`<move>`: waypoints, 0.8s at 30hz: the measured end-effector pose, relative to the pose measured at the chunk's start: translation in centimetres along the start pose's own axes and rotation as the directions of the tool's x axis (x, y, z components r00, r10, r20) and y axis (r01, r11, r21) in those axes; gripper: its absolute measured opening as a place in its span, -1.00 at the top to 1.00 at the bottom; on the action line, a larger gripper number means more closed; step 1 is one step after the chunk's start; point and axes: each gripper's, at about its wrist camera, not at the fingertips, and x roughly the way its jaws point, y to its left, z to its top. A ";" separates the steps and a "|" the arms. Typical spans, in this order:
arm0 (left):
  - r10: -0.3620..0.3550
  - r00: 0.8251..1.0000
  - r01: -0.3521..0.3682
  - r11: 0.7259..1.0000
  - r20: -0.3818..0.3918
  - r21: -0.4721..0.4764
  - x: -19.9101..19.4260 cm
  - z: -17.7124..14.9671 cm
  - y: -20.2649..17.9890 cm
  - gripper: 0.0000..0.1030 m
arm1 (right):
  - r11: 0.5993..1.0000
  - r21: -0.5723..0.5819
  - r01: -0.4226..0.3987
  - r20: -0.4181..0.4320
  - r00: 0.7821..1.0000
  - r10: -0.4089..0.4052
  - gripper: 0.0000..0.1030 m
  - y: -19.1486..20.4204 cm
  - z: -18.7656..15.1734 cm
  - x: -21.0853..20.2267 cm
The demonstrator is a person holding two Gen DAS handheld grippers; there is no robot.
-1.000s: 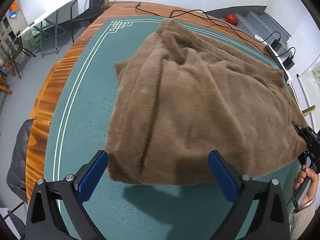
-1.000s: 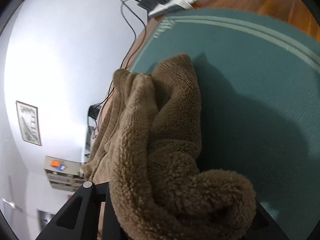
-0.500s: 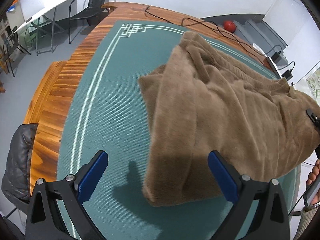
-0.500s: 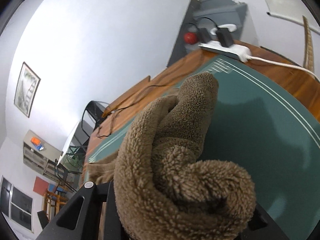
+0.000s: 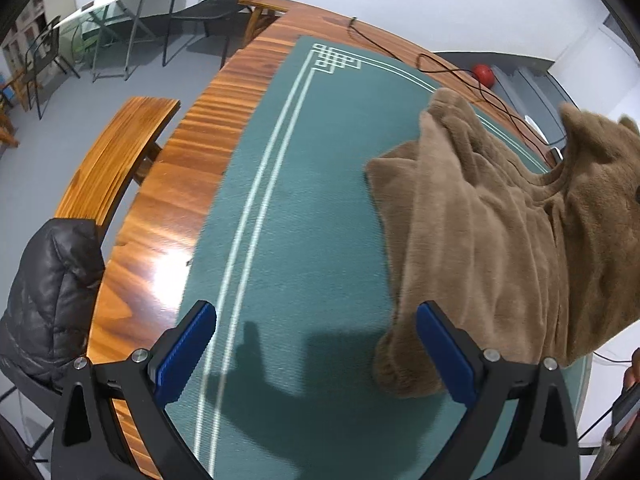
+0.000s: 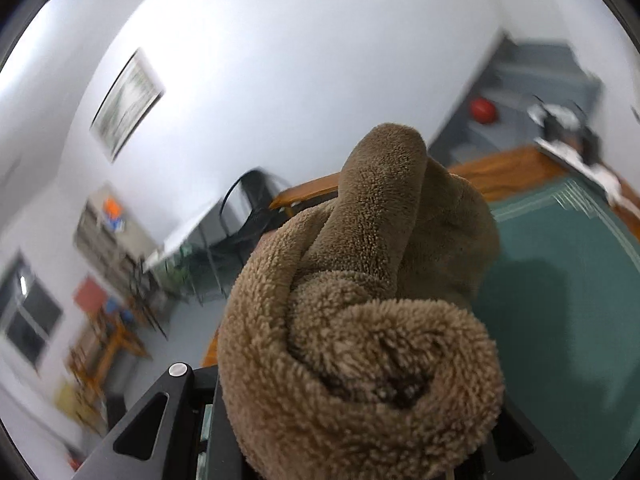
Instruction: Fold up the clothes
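Fleece garment (image 5: 500, 240) hung bunched at three o'clock, pinched by the right gripper (image 6: 360, 420); left gripper (image 5: 316, 352) spread wide, empty, above the green mat (image 5: 320, 200).

We see a green mat (image 5: 320, 208) with pale border lines covering most of a wooden table (image 5: 208, 128), whose bare wood shows along the left edge. A black cable (image 5: 448, 68) trails over the table's far edge. Beyond the far right corner a red ball (image 5: 483, 73) sits on the floor. A wooden bench (image 5: 116, 160) stands just beside the left edge, and a black padded jacket (image 5: 48, 300) hangs near the near left corner. Black metal chairs (image 5: 208, 4) stand further off by a pale table. From the right wrist we make out a framed picture (image 6: 126, 100) on the white wall.
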 end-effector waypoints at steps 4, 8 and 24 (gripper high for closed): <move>0.001 1.000 -0.001 1.000 0.000 -0.029 -0.1 -0.2 1.5 -0.96 | 0.989 -0.145 -0.040 -0.065 0.997 0.031 0.48 5.0 -2.5 2.9; -0.003 1.000 0.003 0.999 -0.004 -0.052 0.1 -0.4 2.7 -0.96 | 0.943 -0.331 -0.018 -0.110 0.994 -0.019 0.48 9.6 -6.5 5.8; -0.007 1.000 0.006 0.997 -0.008 -0.074 0.0 -0.7 3.7 -0.96 | 0.916 -0.328 -0.231 -0.334 0.935 0.116 -0.55 11.3 -13.6 8.9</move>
